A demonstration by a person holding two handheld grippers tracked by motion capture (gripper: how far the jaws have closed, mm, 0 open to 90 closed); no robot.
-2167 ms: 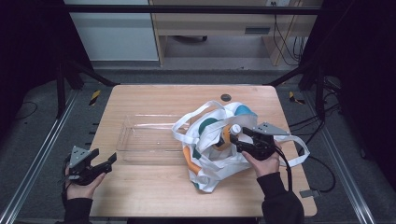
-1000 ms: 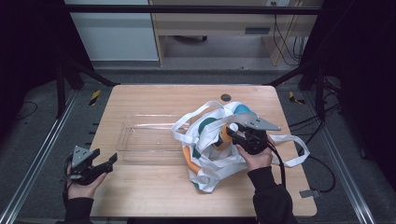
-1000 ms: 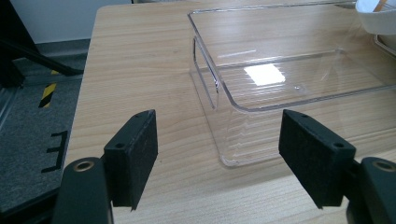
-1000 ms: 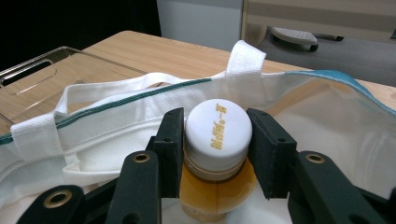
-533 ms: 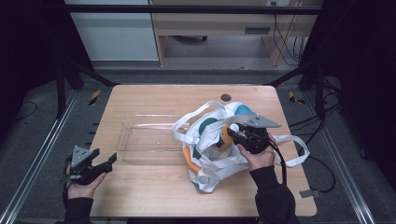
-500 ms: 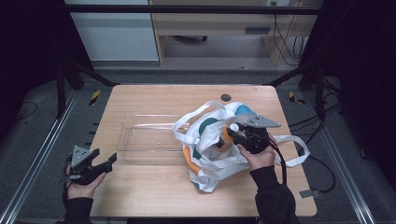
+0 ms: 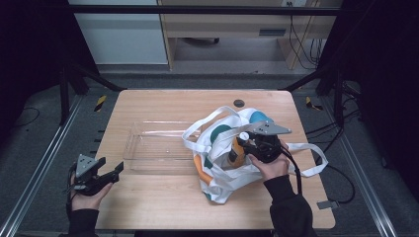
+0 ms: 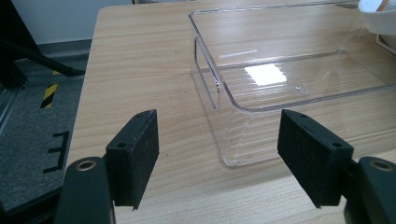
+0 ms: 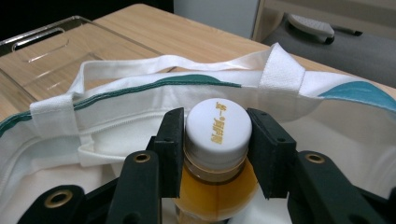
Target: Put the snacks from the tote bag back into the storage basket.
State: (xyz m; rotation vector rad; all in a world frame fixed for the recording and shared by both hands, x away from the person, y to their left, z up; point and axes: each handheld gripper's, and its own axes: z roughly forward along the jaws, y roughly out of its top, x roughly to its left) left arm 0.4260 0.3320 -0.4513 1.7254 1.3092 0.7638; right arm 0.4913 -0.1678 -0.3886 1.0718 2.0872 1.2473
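Inside the tote bag (image 7: 222, 163) on the worktop (image 7: 163, 106), the right gripper (image 9: 214, 140) is clenching the orange bottle (image 9: 215, 182) at its cap, its long axis lying along the jaws, while the left gripper (image 7: 106, 174) is idling released, well apart.

My left gripper (image 7: 106, 174): jaws wide apart, near the clear plastic tray (image 7: 148, 148). My right gripper (image 7: 240, 146): jaws clamped, beyond that tray.
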